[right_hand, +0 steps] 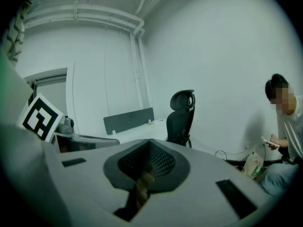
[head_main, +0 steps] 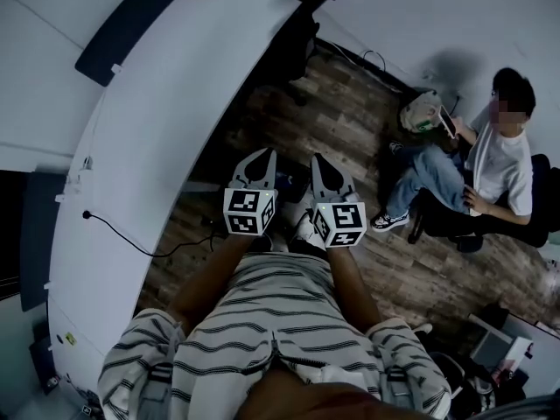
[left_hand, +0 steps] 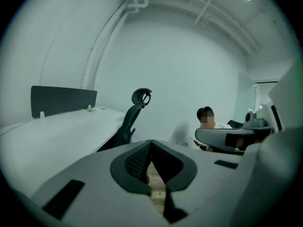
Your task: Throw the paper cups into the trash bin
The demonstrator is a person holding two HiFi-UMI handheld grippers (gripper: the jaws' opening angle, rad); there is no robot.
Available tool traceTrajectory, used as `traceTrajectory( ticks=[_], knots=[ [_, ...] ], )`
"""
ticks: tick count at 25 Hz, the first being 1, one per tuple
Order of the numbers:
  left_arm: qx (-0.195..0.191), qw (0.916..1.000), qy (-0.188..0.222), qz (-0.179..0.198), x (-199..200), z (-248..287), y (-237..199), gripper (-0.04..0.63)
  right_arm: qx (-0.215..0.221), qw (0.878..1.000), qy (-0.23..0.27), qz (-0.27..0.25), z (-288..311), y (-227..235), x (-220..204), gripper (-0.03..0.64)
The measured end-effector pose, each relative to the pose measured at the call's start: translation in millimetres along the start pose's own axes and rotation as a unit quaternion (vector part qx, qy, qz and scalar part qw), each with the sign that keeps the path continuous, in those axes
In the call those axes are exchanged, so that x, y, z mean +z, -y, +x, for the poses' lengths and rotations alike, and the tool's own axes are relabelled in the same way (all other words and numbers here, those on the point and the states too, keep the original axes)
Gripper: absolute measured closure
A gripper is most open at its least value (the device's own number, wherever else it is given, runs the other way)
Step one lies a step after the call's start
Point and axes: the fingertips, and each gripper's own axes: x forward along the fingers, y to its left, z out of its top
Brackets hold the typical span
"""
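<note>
Wood floor (head_main: pixel 350 121), left claw (head_main: pixel 261 157) closed, right claw (head_main: pixel 321 161) closed

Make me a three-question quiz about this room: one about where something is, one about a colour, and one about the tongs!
1. Where is the black office chair?
A. Tipped over on the floor
B. Right beside the white desk
C. Under the seated person

2. What colour is the seated person's shirt?
A. Red
B. Yellow
C. White

3. How are the left tongs and right tongs?
A. Both shut, holding nothing
B. Both wide open
C. Both shut on a paper cup

Answers:
1 B: the chair stands at the desk's edge, far from the person sitting.
2 C: the shirt is plain white above blue jeans.
3 A: each gripper view shows the jaws meeting with only floor behind the gap.
</note>
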Motion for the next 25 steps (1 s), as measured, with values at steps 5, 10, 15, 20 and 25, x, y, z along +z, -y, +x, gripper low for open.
traceTrajectory(
  ticks=[5, 10, 15, 20, 25],
  knots=[
    [-0.003, 0.9998, 0.016, 0.007, 10.4, -5.6, 2.1, 0.572, 0.008, 1.000, 0.018, -0.004, 0.1, -7.8, 13.3, 0.600],
    [-0.007, 0.9993, 0.035, 0.010, 23.4, -15.8, 6.0, 0.572, 0.021, 0.999, 0.039, -0.008, -6.6, -16.2, 27.9, 0.600],
    [-0.015, 0.9987, 0.048, 0.000, 33.6, -16.0, 10.3, 0.572, 0.020, 0.999, 0.049, -0.006, -10.0, -12.3, 34.4, 0.600],
    [-0.024, 0.9980, 0.059, 0.003, 42.1, -15.6, 18.6, 0.571, 0.007, 0.998, 0.058, -0.009, -14.6, -3.4, 40.0, 0.600],
    [-0.033, 0.9971, 0.068, 0.010, 47.1, -15.5, 30.1, 0.571, -0.002, 0.997, 0.073, -0.012, -22.5, 3.2, 47.4, 0.600]
  ],
)
